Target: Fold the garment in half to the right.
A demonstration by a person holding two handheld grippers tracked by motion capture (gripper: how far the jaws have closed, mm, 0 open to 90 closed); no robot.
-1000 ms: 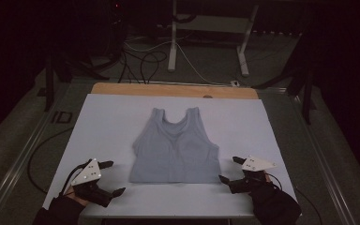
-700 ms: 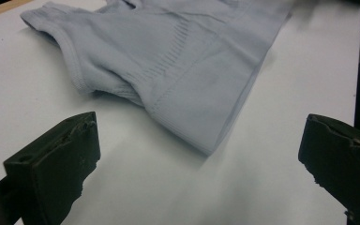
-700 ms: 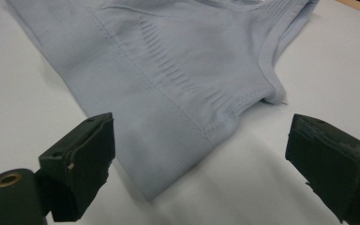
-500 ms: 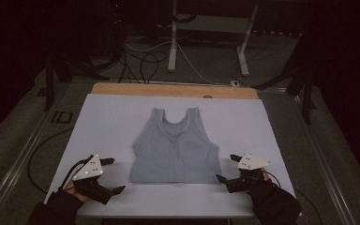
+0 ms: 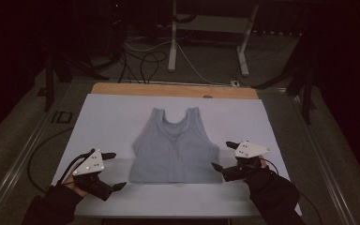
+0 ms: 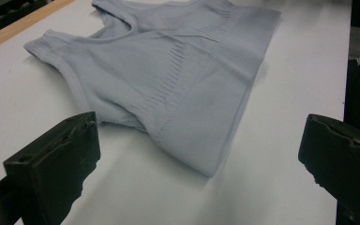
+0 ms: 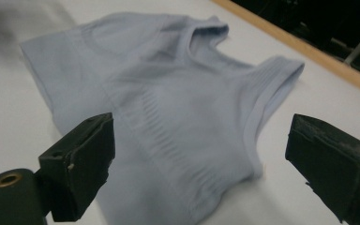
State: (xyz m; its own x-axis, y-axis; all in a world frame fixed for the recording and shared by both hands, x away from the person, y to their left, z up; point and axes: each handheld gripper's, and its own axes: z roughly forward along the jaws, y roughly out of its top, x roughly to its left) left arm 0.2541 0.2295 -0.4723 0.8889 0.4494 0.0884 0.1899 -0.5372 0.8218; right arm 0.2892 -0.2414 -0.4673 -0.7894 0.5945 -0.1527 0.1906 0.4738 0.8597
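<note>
A pale grey top (image 5: 174, 147) lies flat at the middle of the white table (image 5: 112, 117), straps toward twelve o'clock and hem toward six; a bare wooden strip (image 5: 122, 89) runs along the far edge at twelve.

The left gripper (image 5: 114, 169) sits at about eight o'clock from the top, just off its lower left corner and not touching it; its jaws are spread wide with nothing between them; a grey plate (image 5: 90, 163) rides on top of it, and a dark-sleeved hand (image 5: 75, 185) holds it from the six o'clock side. In the left gripper view the top (image 6: 168, 79) lies ahead between the two black jaws, hem corner nearest.

The right gripper (image 5: 222, 156) sits at about four o'clock from the top, just beside its right hem and armhole; its jaws are also spread, empty; whether the lower tip grazes the cloth I cannot tell. In the right gripper view the top (image 7: 168, 112) lies ahead, its armhole edge nearest, between the parted jaws.

Beyond the table, cables (image 5: 145, 58) trail across the dark floor near white desk legs (image 5: 173, 37).
</note>
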